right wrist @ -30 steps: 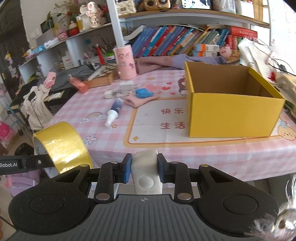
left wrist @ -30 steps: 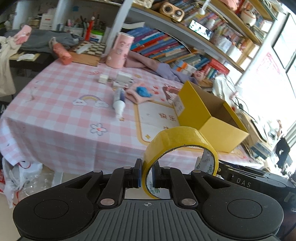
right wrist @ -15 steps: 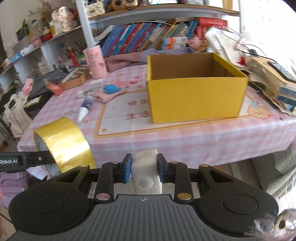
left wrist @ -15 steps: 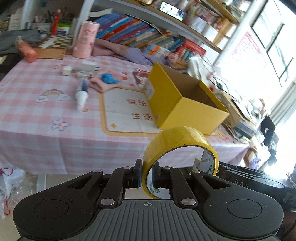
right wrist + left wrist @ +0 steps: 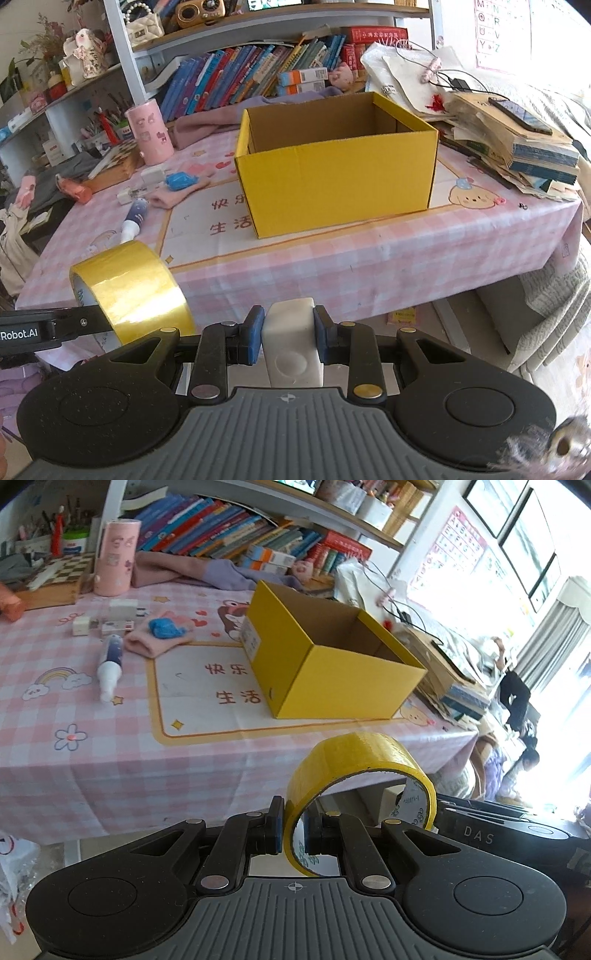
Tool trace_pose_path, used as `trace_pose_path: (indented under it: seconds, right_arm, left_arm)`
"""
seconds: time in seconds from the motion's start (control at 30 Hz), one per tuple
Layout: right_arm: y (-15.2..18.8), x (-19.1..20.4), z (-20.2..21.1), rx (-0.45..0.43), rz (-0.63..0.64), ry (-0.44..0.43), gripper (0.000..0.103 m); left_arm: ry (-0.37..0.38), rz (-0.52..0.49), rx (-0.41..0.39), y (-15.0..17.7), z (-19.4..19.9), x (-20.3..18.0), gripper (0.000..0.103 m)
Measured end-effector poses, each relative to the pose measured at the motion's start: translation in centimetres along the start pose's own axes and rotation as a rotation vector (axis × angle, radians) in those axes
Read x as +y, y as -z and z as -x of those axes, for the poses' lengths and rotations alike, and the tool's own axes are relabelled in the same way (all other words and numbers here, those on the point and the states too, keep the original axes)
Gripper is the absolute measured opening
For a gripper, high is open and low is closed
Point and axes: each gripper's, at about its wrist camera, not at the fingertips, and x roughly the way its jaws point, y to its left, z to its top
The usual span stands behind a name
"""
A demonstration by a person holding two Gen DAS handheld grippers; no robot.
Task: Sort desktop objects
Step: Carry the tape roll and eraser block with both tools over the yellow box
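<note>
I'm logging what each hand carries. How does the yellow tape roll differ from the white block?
The yellow tape roll is a hollow ring; the white block is solid and boxy. The left hand-held gripper pinches only the roll's wall, one finger inside the ring; the right hand-held gripper clamps the block across its full width. Both are held short of the table, outside the yellow box.
</note>
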Motion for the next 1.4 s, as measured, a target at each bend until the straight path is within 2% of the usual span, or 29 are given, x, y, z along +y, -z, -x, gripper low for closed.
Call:
trace_pose_path:
  seconds: [0.37, 1.0, 1.2, 1.4]
  right_arm:
    - [0.1, -2.2, 0.3, 0.001, -0.055, 0.051, 0.026]
    - [-2.3, -5.2, -1.1, -0.009, -0.048, 0.065, 0.026]
    - [-4.3, -6.2, -1.3, -0.073, -0.023, 0.053, 0.026]
    - [-8.3, -7.5, -1.6, -0.164, 0.013, 0.021, 0.026]
  left_arm:
    - [0.044, -0.055, 0.035, -0.9, -1.9, -1.8, 0.009]
    - [0.041, -0.109, 0.024, -3.5, -4.9, -4.3, 0.009]
    - [0.036, -0.111, -0.014, -5.3, -5.2, -5.3, 0.009]
    - [0.036, -0.119, -0.096, -8.3, -5.6, -7.1, 0.009]
